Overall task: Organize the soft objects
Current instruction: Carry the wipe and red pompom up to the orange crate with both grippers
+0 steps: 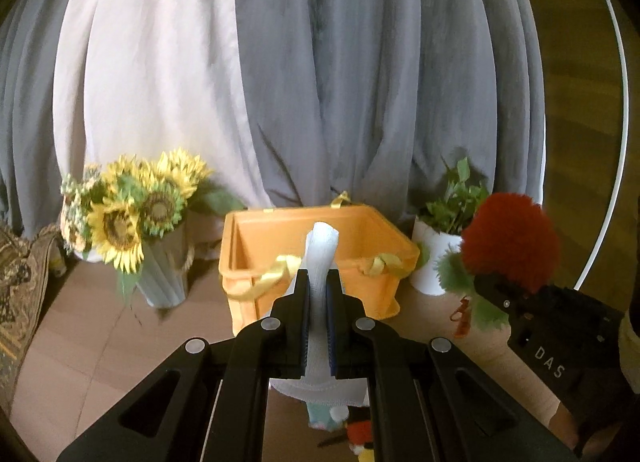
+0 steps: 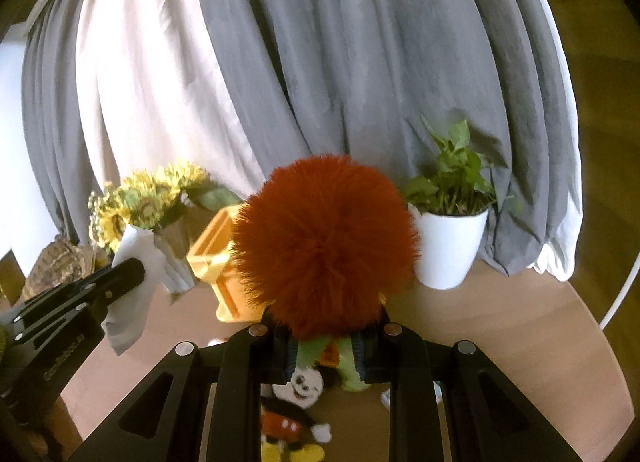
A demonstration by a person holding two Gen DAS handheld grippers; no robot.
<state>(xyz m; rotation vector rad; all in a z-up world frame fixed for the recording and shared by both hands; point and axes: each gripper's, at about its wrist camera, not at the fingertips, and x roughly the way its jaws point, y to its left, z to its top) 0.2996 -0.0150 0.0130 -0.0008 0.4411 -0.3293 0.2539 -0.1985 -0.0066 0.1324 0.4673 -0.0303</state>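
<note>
My left gripper (image 1: pixel 319 290) is shut on a white soft cloth item (image 1: pixel 320 254), held up just in front of the orange basket (image 1: pixel 260 230) with yellow ribbons. It also shows in the right wrist view (image 2: pixel 132 274) with the white cloth (image 2: pixel 132 310) hanging from it. My right gripper (image 2: pixel 326 346) is shut on a fluffy red plush toy (image 2: pixel 324 242) with green leaves, held above the table right of the orange basket (image 2: pixel 212 250). In the left view the red plush (image 1: pixel 510 242) shows at right. A Mickey Mouse plush (image 2: pixel 296 402) lies on the table below.
A sunflower bouquet in a vase (image 1: pixel 132 214) stands left of the basket, and a white pot with a green plant (image 2: pixel 450 230) stands to its right. Grey and white curtains (image 1: pixel 360 82) hang behind. A patterned cushion (image 1: pixel 20 286) lies at far left.
</note>
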